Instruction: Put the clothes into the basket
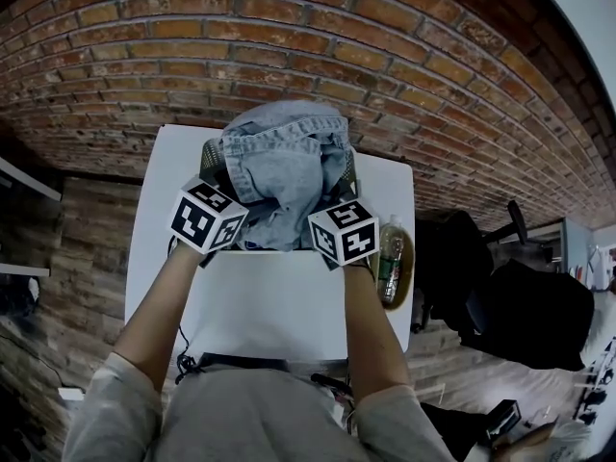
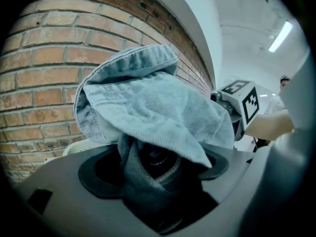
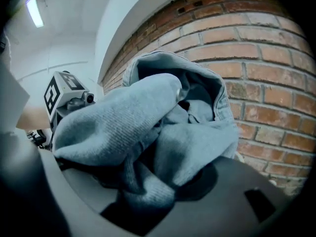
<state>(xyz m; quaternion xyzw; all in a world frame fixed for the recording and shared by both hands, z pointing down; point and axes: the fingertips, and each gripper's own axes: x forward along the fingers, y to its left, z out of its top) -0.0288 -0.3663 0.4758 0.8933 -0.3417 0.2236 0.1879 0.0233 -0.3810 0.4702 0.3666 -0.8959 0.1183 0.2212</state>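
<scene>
Seen from above, on a white worktop [image 1: 289, 306] set against a brick wall [image 1: 289, 46]: a dark basket [image 1: 214, 158] at the far edge, almost buried under a light-blue denim garment [image 1: 284, 166]. Heaped over the basket's mouth and spilling down its near side toward the person, with only slivers of rim left showing at either side. Gripped from both sides along its near, lower edge. For the left hand-held gripper [image 2: 153, 181]: clamped on a bunched fold of the denim, darker cloth twisted between the jaws, the paler bulk draped up and over in front of the camera. For the right hand-held gripper [image 3: 143, 194]: likewise closed on a wad of the same garment, a thick ridged fold pinched between its jaws, a seamed opening of the cloth gaping above against the bricks. Held side by side just in front of the basket, marker cubes [image 1: 207, 218] tilted upward, with hanging denim between them. Bare forearms [image 1: 159, 306] reaching in from the bottom of the head view, grey sleeves [image 1: 115, 402] at the elbows. At the worktop's right edge, beside the right forearm and apart from the basket, a clear bottle [image 1: 390, 260] with a greenish label. Beyond that edge, over a wooden floor [image 1: 77, 277], a black bulky shape [image 1: 525, 311], too dark to identify. Cannot tell whether the garment's lower part rests inside the basket or only on top.
</scene>
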